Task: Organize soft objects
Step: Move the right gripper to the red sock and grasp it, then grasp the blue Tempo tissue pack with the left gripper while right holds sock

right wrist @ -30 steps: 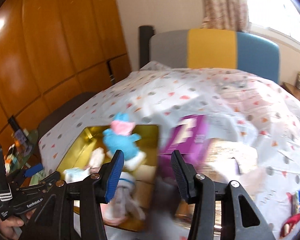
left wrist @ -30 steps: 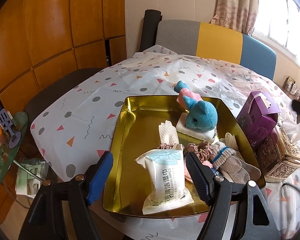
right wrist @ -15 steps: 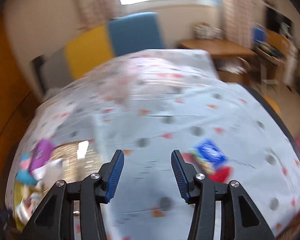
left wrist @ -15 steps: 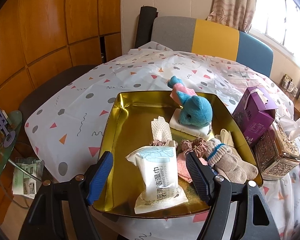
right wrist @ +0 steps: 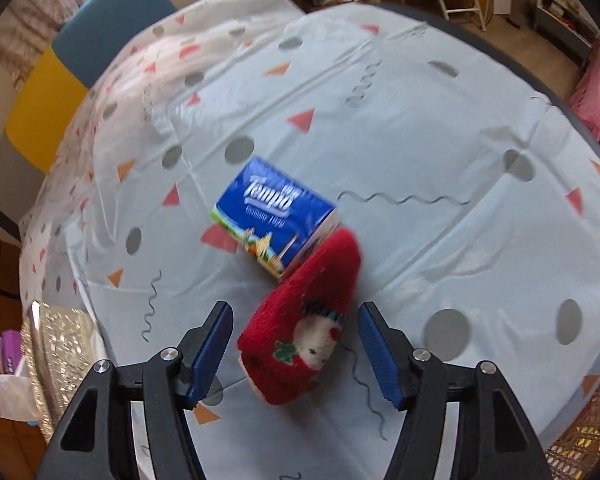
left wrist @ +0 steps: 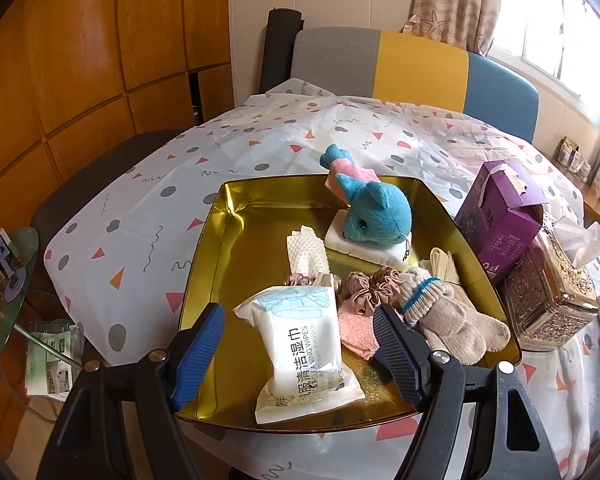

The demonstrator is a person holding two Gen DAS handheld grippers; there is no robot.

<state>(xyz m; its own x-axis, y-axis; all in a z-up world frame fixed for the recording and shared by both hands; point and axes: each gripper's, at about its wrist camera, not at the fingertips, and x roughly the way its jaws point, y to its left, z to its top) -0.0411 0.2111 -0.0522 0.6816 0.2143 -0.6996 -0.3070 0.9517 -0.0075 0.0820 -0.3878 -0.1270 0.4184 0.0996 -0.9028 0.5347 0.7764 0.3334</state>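
Note:
A gold tray (left wrist: 204, 280) holds a blue plush toy (left wrist: 380, 212), a wet wipes pack (left wrist: 304, 348), a beige glove (left wrist: 452, 316), scrunchies (left wrist: 368, 288) and a pink cloth (left wrist: 352, 330). My left gripper (left wrist: 298, 356) is open, its fingers on either side of the wipes pack at the tray's near edge. In the right wrist view a red knitted sock (right wrist: 306, 324) lies on the tablecloth against a blue tissue pack (right wrist: 274, 210). My right gripper (right wrist: 296, 352) is open with the sock between its fingers.
A purple box (left wrist: 500, 216) and an ornate metallic tissue box (left wrist: 548, 288) stand right of the tray. A grey, yellow and blue chair (left wrist: 412, 68) is behind the table. A glass side table (left wrist: 4, 280) is at the left. The tablecloth (right wrist: 420, 128) is dotted.
My right gripper swung away from the tray to the table's other side and now straddles the red sock. My left gripper has drawn back slightly over the tray's near edge.

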